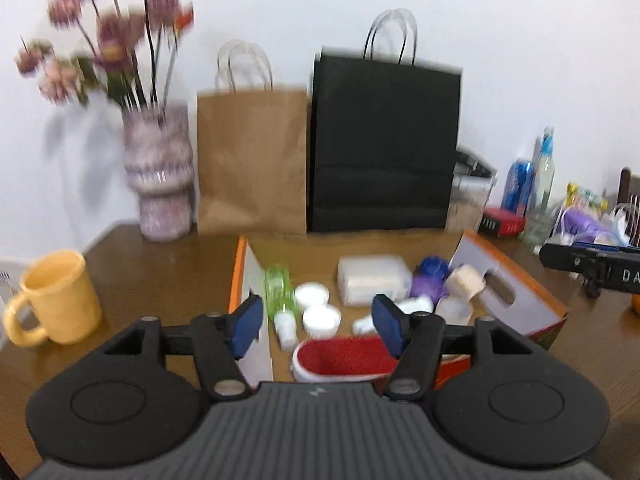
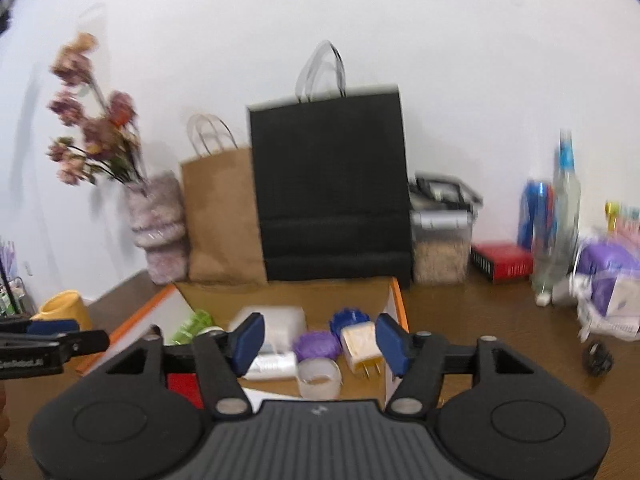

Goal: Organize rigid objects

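An open cardboard box [image 1: 516,280] with orange edges lies on the wooden table. It holds a green bottle [image 1: 280,292], two white jars [image 1: 312,294], a white case [image 1: 372,284], purple [image 1: 426,288] and blue [image 1: 434,266] round pieces, a beige plug [image 1: 466,282] and a red brush [image 1: 344,360]. My left gripper [image 1: 318,328] hovers open over the box's near side, nothing between its pads. My right gripper [image 2: 320,344] is open too, above the purple piece [image 2: 316,344], the plug [image 2: 360,344] and a clear roll [image 2: 319,378], touching none.
A yellow mug [image 1: 56,298] stands left of the box. Behind it are a flower vase [image 1: 160,176], a brown bag [image 1: 252,160] and a black bag [image 1: 384,148]. Bottles [image 1: 544,168], a red carton [image 1: 502,222] and a purple packet [image 2: 608,276] crowd the right.
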Action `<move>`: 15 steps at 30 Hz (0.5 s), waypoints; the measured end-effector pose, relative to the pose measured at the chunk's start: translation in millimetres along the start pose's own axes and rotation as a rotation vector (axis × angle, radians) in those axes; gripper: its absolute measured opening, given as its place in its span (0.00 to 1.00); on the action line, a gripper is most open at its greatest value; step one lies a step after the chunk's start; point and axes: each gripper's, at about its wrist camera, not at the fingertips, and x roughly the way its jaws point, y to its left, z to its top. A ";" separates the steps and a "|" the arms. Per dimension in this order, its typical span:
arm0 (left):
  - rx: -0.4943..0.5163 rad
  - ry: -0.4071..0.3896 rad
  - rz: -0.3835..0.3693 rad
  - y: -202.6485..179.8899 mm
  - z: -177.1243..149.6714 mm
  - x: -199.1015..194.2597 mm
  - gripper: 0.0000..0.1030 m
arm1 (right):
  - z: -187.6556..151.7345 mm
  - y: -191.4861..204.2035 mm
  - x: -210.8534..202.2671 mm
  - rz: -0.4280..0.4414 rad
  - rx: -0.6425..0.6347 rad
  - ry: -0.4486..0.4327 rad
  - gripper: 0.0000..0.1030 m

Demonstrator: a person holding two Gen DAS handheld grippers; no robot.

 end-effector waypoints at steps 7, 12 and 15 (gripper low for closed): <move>0.060 -0.374 0.037 -19.3 -13.2 -81.6 0.93 | -21.3 34.4 -78.5 -0.028 -0.207 -0.392 0.97; 0.018 -0.383 0.046 -23.8 -22.6 -110.3 0.93 | -32.7 38.5 -105.1 -0.049 -0.193 -0.419 0.99; 0.020 -0.388 0.055 -26.5 -25.4 -127.7 0.93 | -34.0 38.0 -119.2 -0.050 -0.168 -0.413 0.99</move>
